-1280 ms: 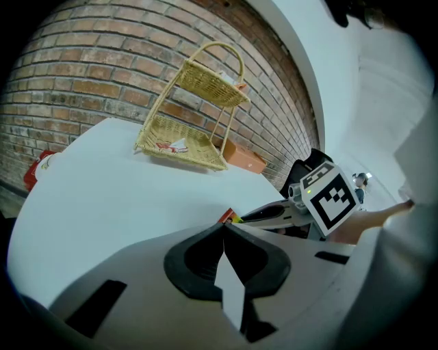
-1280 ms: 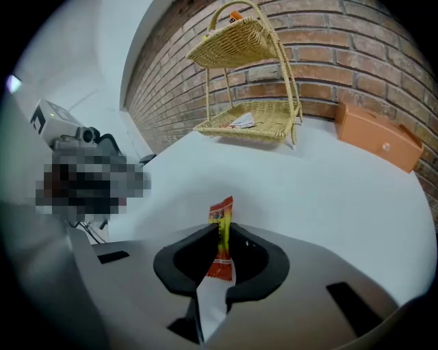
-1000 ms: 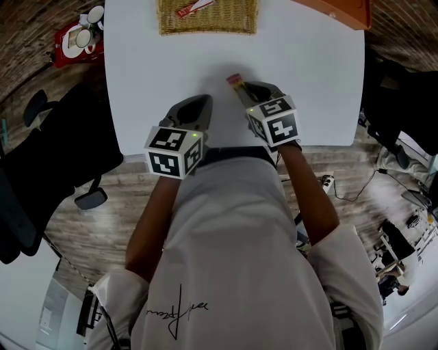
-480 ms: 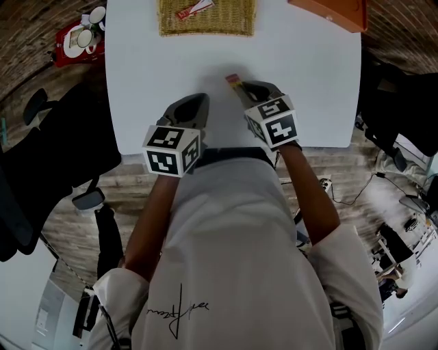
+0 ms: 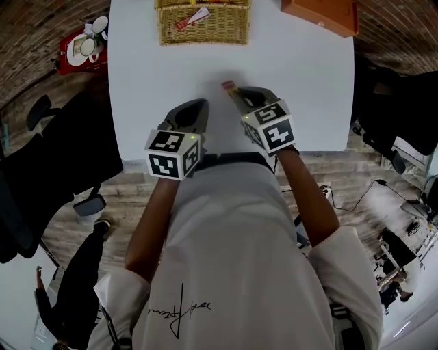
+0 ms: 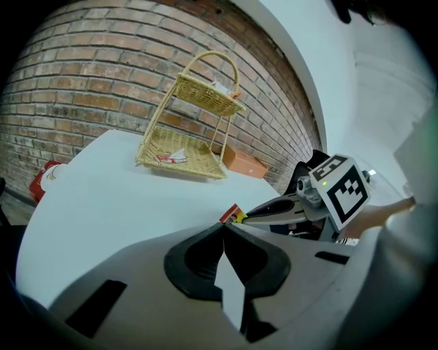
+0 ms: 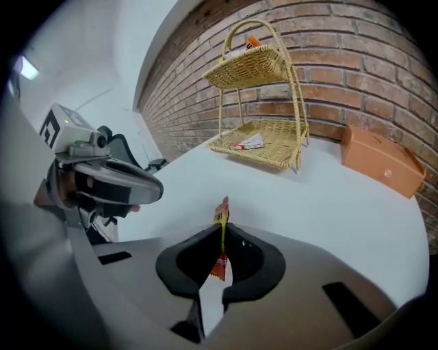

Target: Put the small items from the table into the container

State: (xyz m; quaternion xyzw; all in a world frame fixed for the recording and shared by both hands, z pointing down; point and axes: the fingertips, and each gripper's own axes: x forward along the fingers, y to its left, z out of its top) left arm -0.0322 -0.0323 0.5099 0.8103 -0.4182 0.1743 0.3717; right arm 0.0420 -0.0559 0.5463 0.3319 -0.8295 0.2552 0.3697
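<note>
The right gripper [image 7: 220, 231] is clamped on a small red-and-yellow sachet [image 7: 220, 213], which stands edge-on between the pads, its top end poking out past the tips. In the head view this gripper [image 5: 239, 96] sits over the worktop [image 5: 150, 68] near its near edge, about midway along, with the sachet [image 5: 228, 86] pointing toward the far edge; whether the sachet touches the surface cannot be told. The left gripper [image 6: 223, 227] has its jaws pressed together with nothing between them, and it hangs just to the left of the right one [image 5: 194, 108], near the same near edge. From its view the held sachet [image 6: 231, 214] shows just beyond its own tips. A two-tier wicker basket stand [image 5: 229, 29] stands at the far edge of the worktop, well apart from both grippers; a second sachet [image 7: 246, 143] lies flat in its lower tray. An orange box [image 5: 321, 14] sits at the far right corner.
</note>
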